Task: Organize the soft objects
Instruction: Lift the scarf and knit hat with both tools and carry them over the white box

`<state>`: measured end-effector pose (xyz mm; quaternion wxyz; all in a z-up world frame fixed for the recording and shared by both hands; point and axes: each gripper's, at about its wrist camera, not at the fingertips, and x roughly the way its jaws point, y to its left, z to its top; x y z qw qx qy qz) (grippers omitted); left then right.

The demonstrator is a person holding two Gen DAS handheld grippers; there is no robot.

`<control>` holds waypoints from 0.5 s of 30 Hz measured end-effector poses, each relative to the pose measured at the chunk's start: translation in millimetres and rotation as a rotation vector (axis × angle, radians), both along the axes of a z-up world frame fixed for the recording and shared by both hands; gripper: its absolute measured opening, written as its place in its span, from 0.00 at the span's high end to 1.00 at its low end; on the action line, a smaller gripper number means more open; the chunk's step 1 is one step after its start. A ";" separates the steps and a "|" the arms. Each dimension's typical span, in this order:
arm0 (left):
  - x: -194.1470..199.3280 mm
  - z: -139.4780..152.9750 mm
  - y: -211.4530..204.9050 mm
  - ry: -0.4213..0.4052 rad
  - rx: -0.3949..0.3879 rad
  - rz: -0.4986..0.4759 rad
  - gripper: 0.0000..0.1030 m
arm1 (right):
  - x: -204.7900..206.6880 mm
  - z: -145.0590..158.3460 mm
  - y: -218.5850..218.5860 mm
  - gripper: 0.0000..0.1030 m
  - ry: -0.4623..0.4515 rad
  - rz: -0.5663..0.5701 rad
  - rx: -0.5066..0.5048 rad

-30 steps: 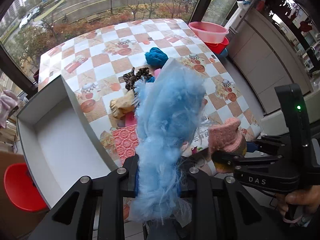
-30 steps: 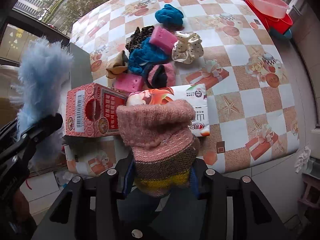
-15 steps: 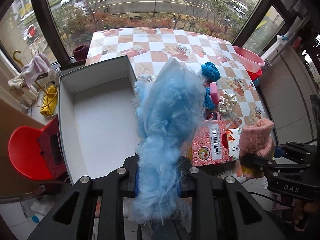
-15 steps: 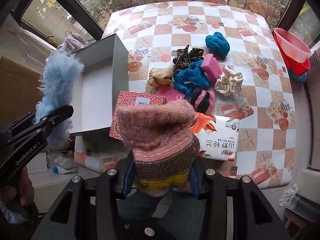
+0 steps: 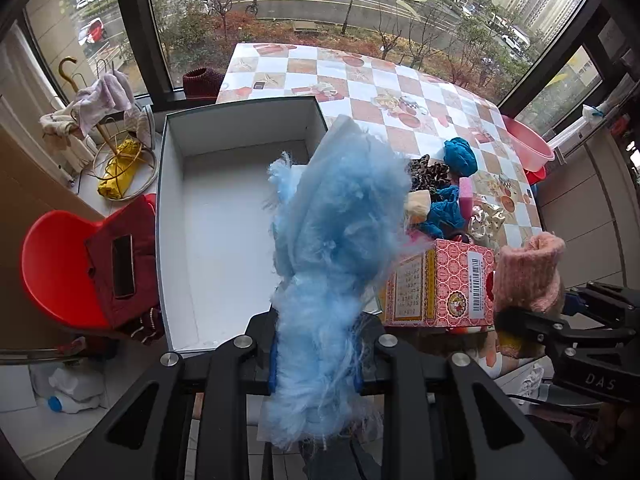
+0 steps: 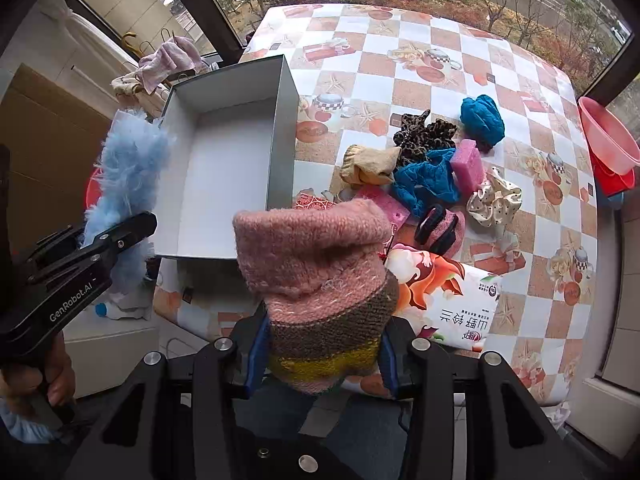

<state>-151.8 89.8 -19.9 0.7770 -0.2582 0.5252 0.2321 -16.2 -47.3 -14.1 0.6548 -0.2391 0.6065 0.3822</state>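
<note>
Box [image 5: 240, 240] ahead of left gripper [image 5: 316, 360] holds nothing yet. Left clamps blue fluffy piece [image 5: 340, 232]; right gripper [image 6: 320, 356] clamps pink knit sock [image 6: 316, 280]. Rest of soft pile [image 6: 432, 172] lies ahead-right on tablecloth [image 6: 400, 60], w/ most sorting left.

The left gripper [image 5: 316, 364] clamps a fluffy blue fabric [image 5: 336, 248] above the white box [image 5: 176, 240]; the right gripper [image 5: 520, 320] grips a pink knit sock [image 5: 528, 272].
</note>
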 end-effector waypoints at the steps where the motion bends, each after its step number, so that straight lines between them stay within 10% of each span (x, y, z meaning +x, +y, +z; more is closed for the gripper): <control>1: -0.6 -0.3 0.7 0.001 0.001 0.002 0.73 | -0.4 -0.2 0.9 0.55 0.001 0.003 -0.001; 15: -5.6 -4.8 9.7 0.003 -0.007 0.027 0.73 | -1.3 -1.2 10.9 0.55 0.001 0.019 -0.006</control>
